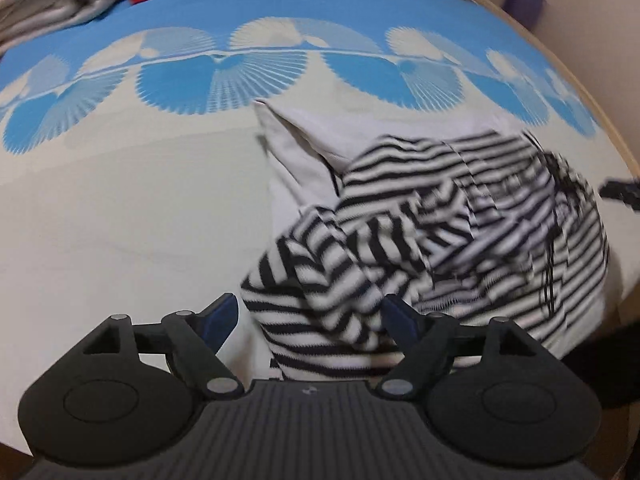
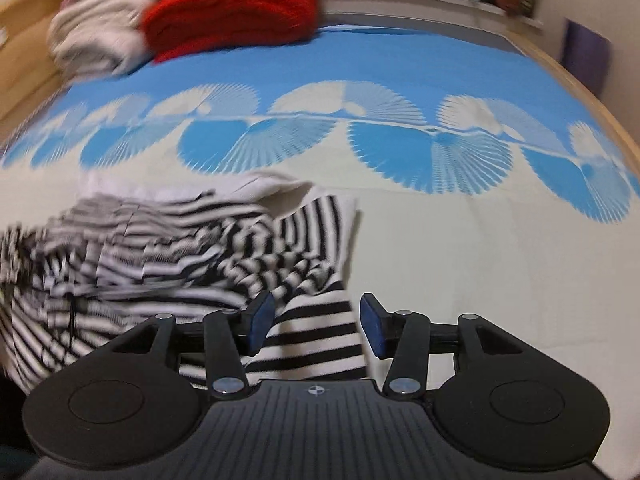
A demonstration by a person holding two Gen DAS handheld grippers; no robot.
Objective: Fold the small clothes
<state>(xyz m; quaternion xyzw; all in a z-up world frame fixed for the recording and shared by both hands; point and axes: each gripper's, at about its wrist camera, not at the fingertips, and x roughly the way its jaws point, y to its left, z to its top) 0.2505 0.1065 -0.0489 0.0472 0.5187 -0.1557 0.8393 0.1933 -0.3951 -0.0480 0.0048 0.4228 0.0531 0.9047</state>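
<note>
A crumpled black-and-white striped garment is lying in a loose heap on a bed covered by a cream sheet that is carrying a band of blue fan-shaped patterns across its far half. In the left wrist view the left claw is standing with its blue-padded fingers wide apart, and a striped fold of the garment is sitting in the gap between them; the right pad is lying against the cloth, while the left pad is hanging over bare sheet, so the claw is gripping nothing. A plain white part of the garment, perhaps its lining or reverse side, is showing at the far left of the heap, and a thin dark cord is trailing down its right side. In the right wrist view the right claw is likewise spread, with a flat striped panel of the same garment running between its fingers, neither pad pressing it. The heap is appearing blurred in both views, so its finer folds are hard to read. At the far end of the bed a folded red cloth is resting beside a pile of pale beige fabric, both well apart from the striped garment. A light wooden bed frame is edging the mattress on the right.
</note>
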